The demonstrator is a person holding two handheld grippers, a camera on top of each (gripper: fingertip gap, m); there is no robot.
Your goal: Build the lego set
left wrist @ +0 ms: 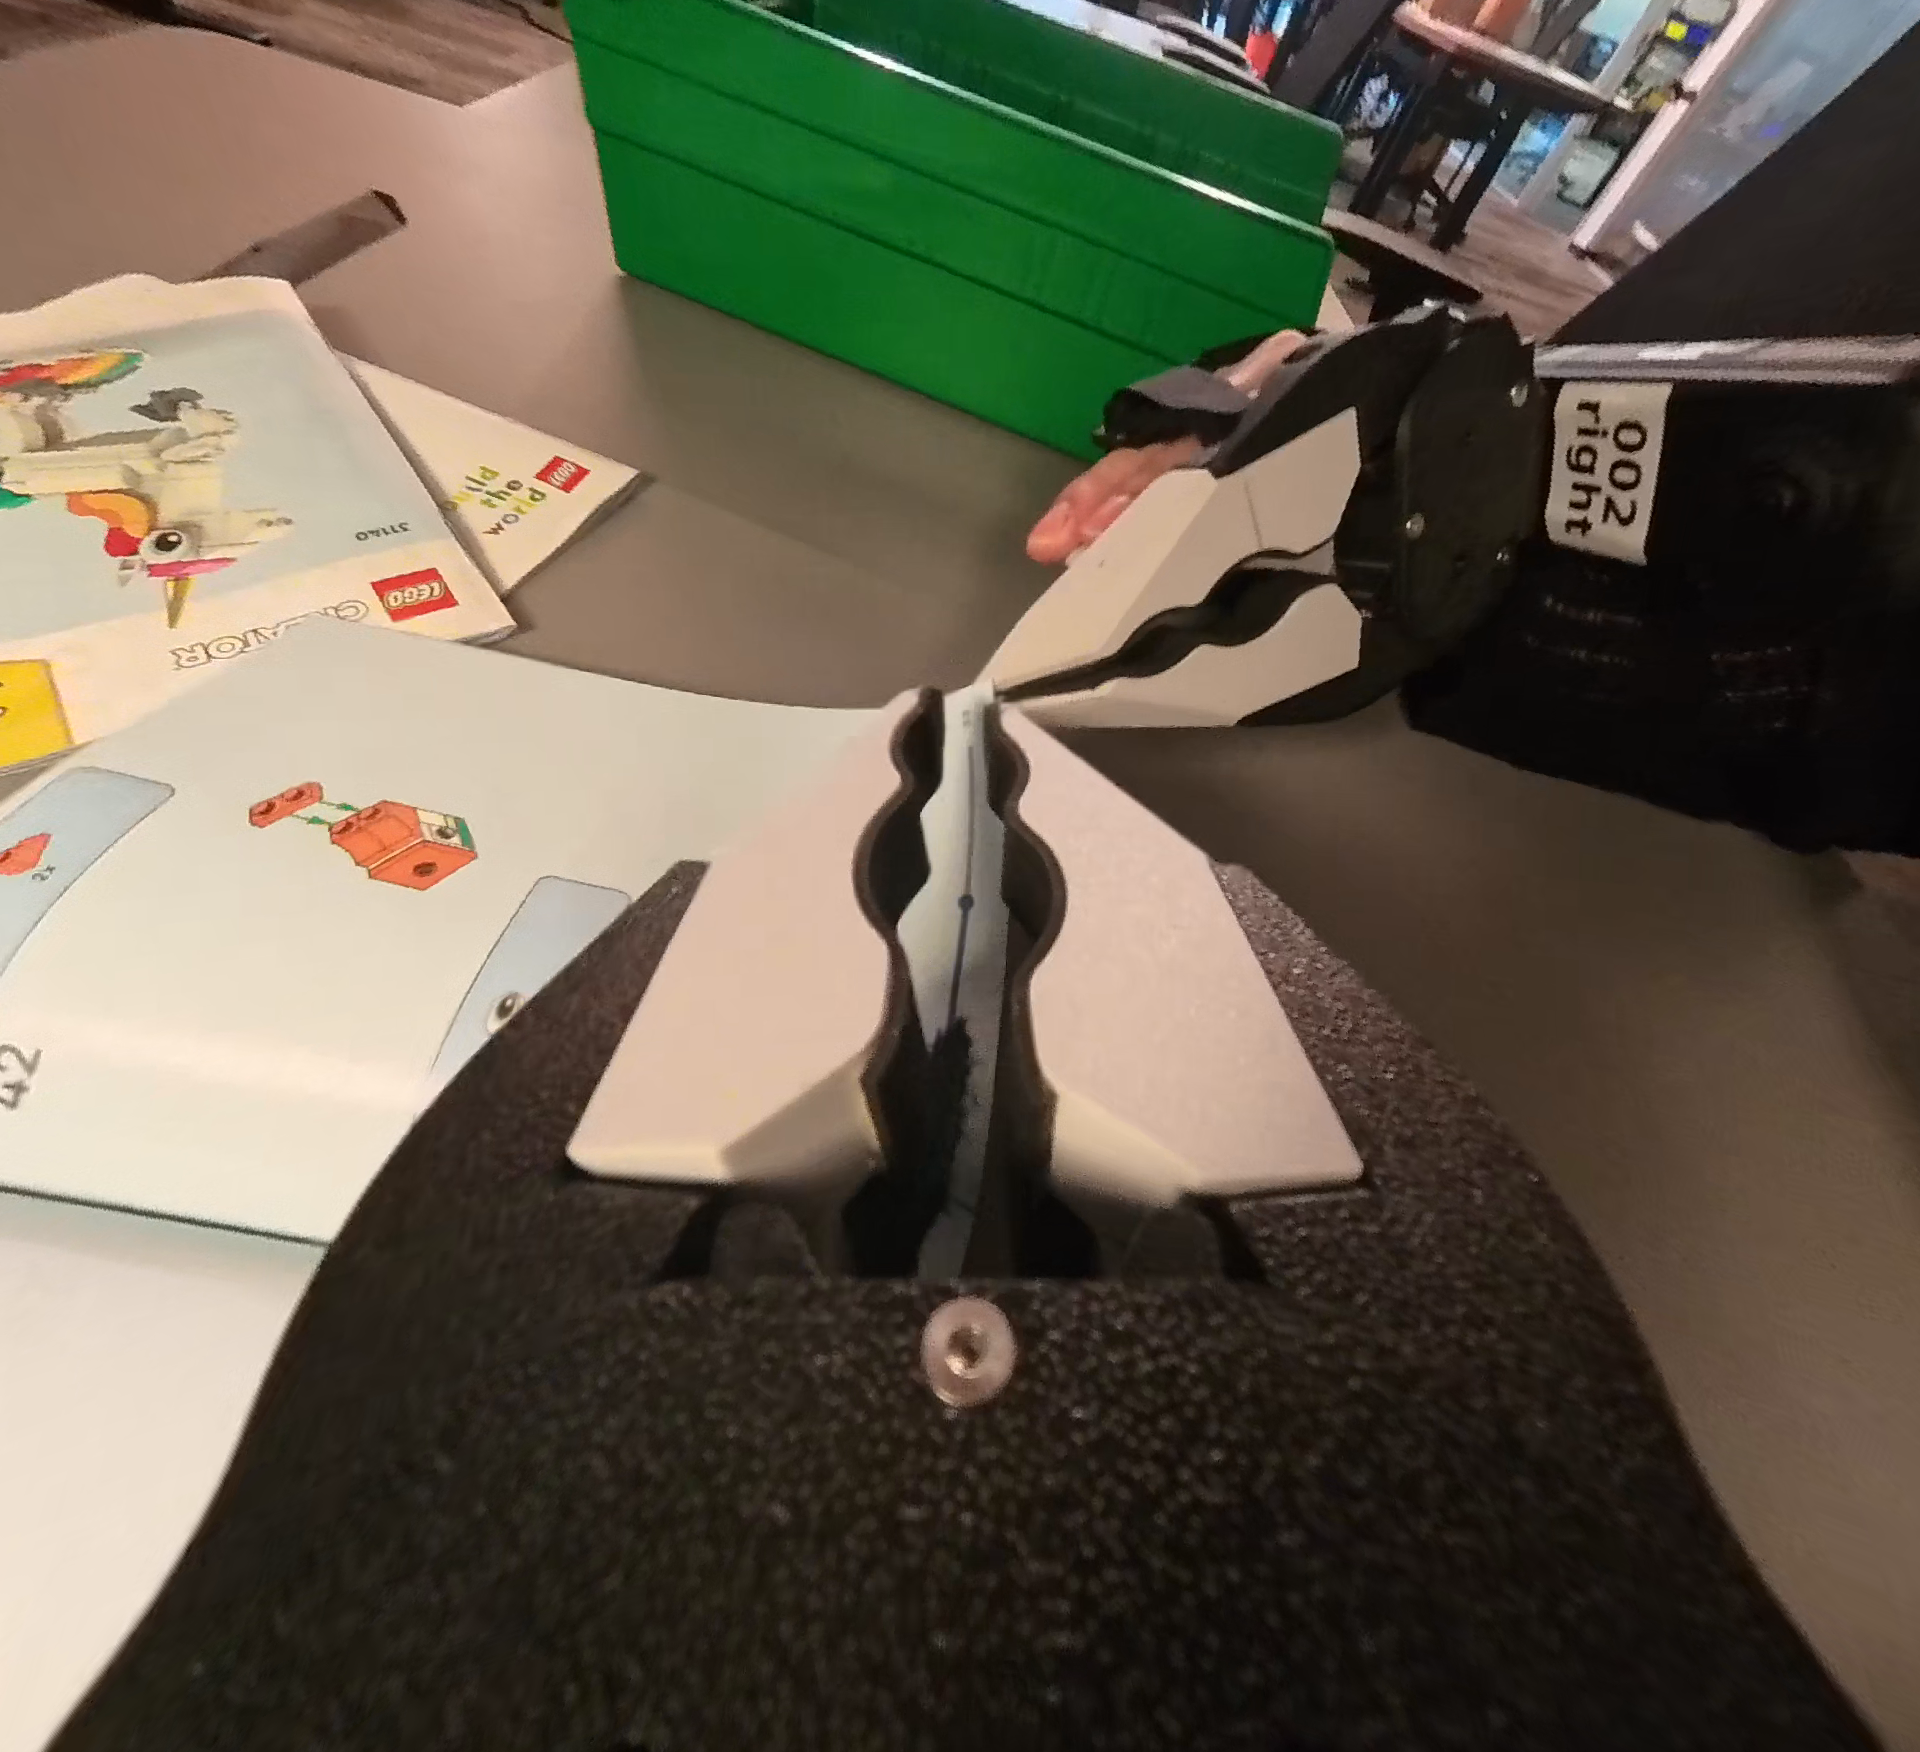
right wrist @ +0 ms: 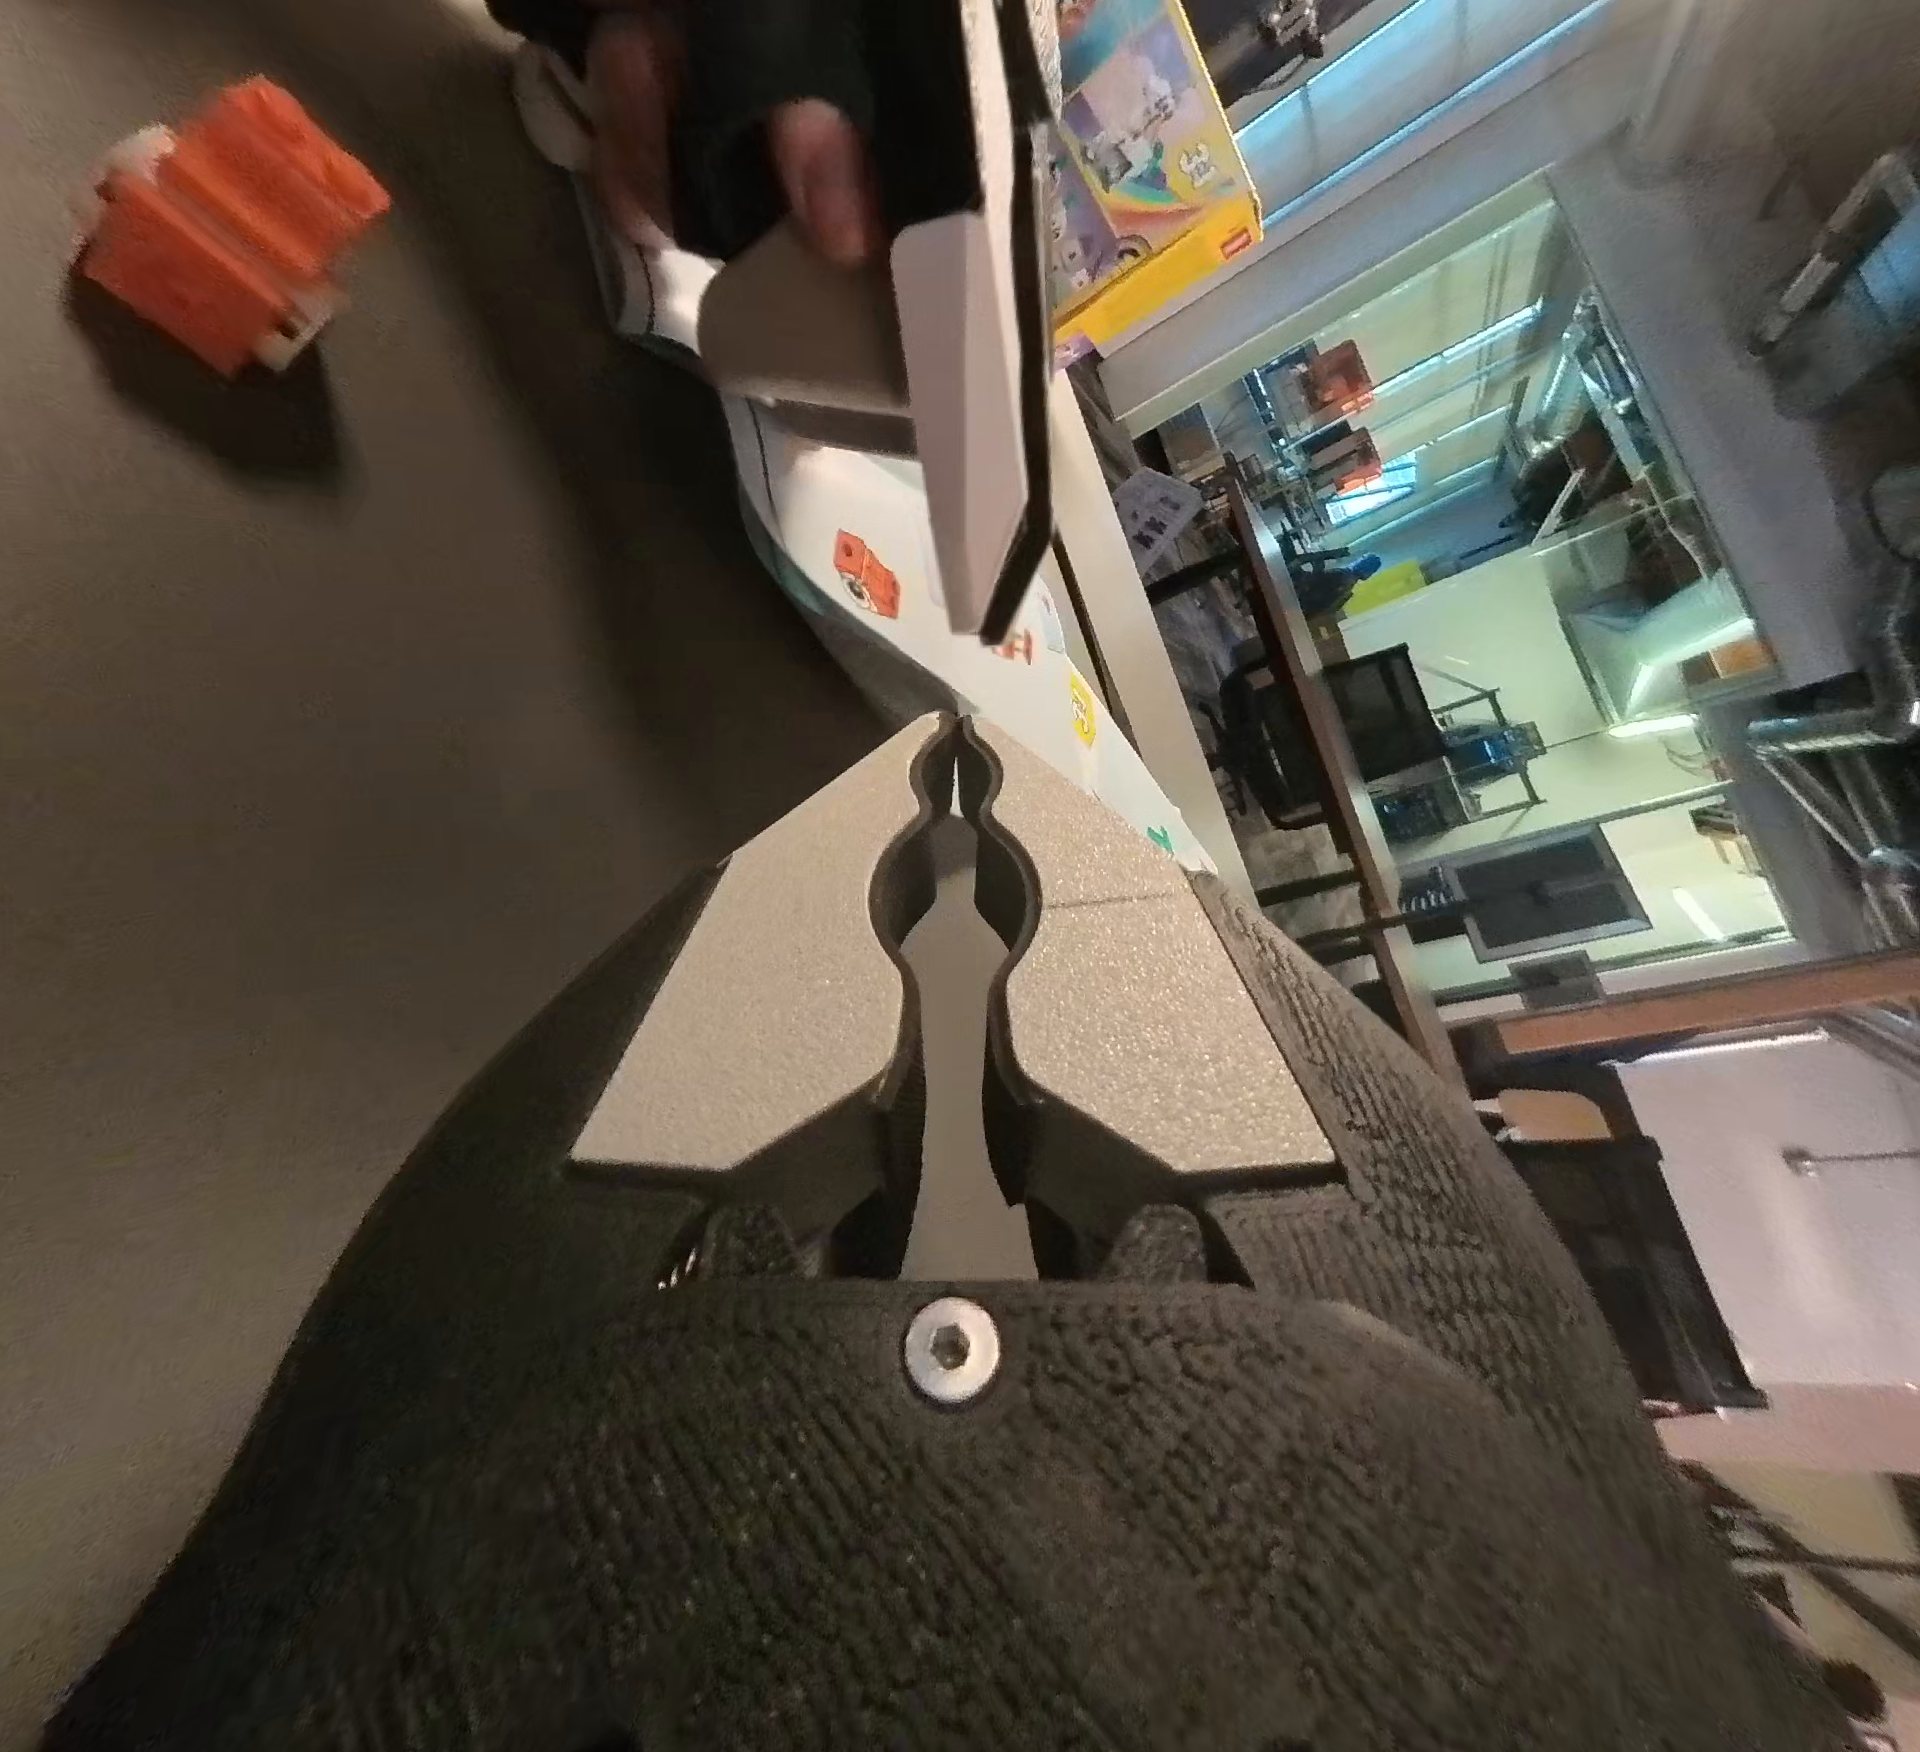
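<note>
Two grippers: left (left wrist: 961, 705), right (left wrist: 1003, 689). Three booklets on the tabletop (left wrist: 831, 497): one open (left wrist: 312, 871), two closed (left wrist: 208, 466) (left wrist: 509, 476). One green bin (left wrist: 935, 175). One orange brick build (right wrist: 234, 222), blurred, perhaps several bricks joined. One yellow set box (right wrist: 1143, 102).

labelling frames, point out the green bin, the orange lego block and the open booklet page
green bin (left wrist: 935, 248): left wrist view, its near side wall
orange block (right wrist: 234, 222): right wrist view, its top face
open page (left wrist: 343, 923): left wrist view, the pale printed sheet
</note>
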